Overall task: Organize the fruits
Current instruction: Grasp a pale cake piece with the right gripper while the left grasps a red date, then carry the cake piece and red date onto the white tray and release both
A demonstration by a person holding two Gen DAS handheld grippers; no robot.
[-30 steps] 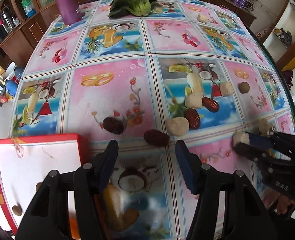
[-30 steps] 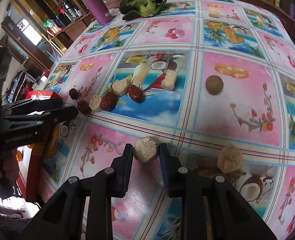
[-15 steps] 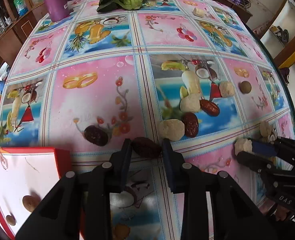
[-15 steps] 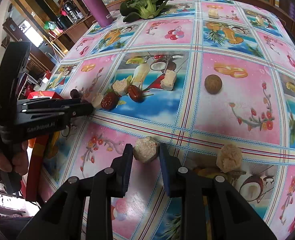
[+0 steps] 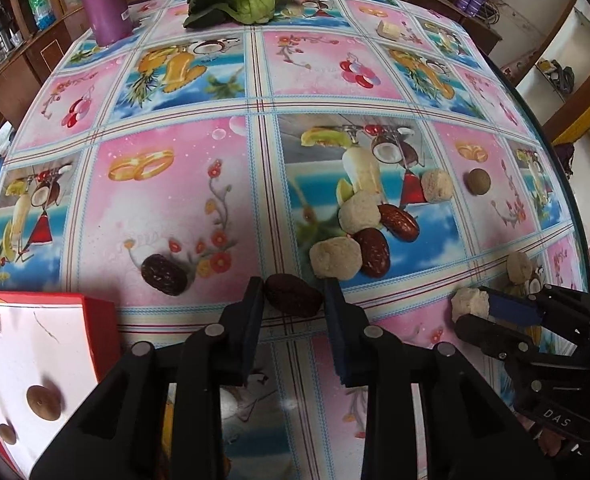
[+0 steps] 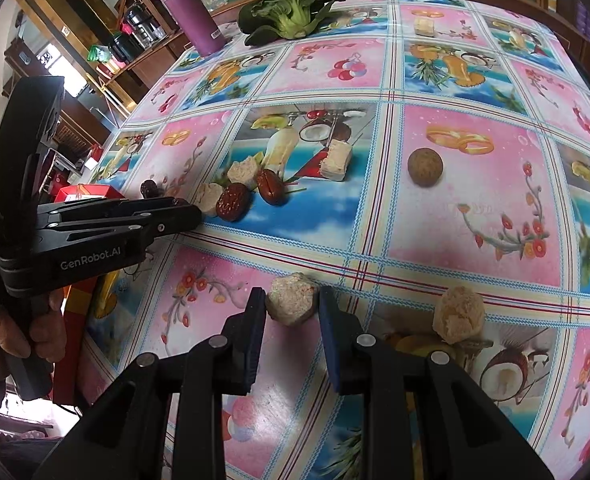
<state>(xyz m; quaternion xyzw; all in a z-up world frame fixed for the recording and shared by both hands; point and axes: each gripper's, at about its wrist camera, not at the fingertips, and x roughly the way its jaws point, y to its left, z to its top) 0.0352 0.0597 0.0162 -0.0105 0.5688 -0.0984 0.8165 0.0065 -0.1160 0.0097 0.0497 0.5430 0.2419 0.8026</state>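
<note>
our left claw (image 5: 293, 298) is clenched on a dark date (image 5: 293, 295) low on the worktop (image 5: 175, 200), beside the red box (image 5: 55, 344). our right claw (image 6: 292, 300) grips a pale chunk (image 6: 292, 299) on the cloth.

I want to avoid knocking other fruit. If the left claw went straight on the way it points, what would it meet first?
The dark date already between the left claw's fingers; just beyond, probably the pale lump.
</note>
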